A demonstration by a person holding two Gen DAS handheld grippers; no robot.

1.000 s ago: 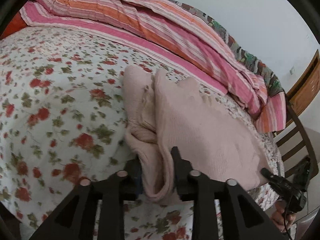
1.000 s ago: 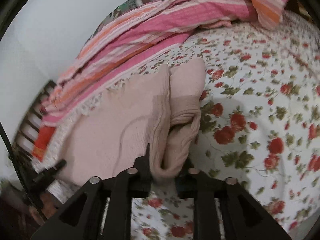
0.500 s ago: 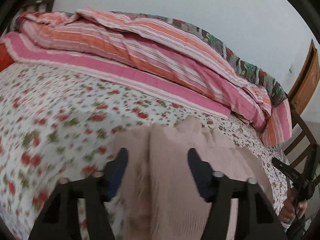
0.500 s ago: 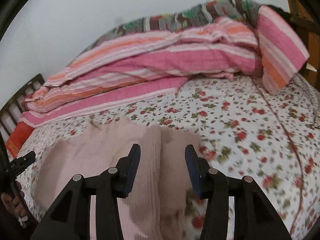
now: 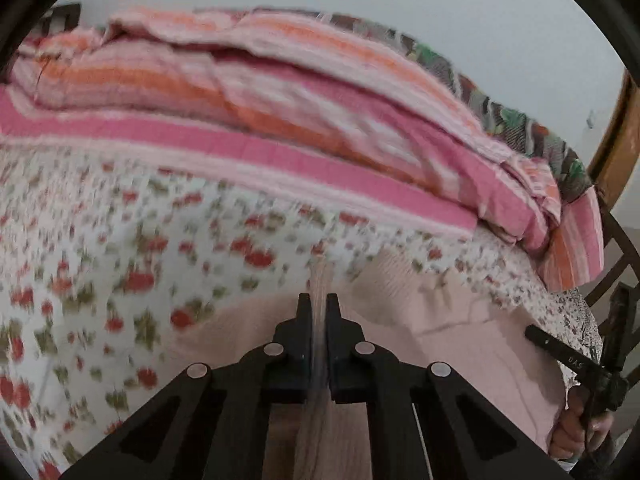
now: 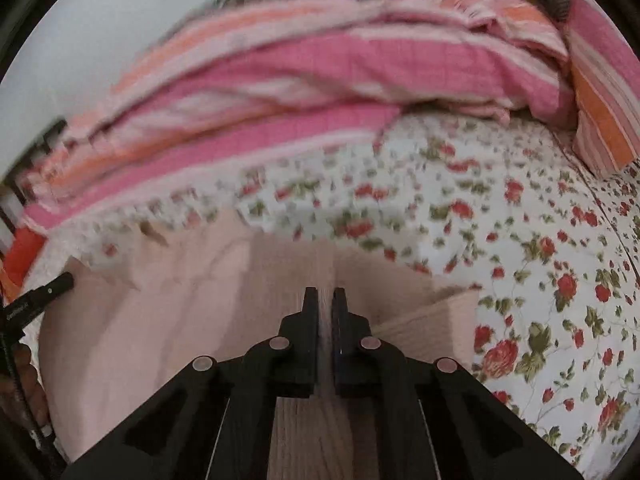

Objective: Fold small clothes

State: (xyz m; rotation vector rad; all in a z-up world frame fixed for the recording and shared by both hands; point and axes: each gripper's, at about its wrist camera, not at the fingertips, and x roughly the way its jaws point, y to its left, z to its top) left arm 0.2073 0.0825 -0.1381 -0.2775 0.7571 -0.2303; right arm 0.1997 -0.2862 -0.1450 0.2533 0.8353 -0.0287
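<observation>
Pink garment (image 5: 460,336) on floral bedsheet (image 5: 120,240)

Floral bedsheet (image 5: 120,240) covers mattress. Striped pink-orange quilt (image 5: 280,100) bunched along far edge against pale wall (image 5: 400,0). Wooden frame (image 5: 618,128) at right; view blurred.

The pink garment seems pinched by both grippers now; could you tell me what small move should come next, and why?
Probably lift both ends together and carry them forward. The left gripper and the right gripper are each shut on an edge of the pink garment, which otherwise lies on the floral sheet.
</observation>
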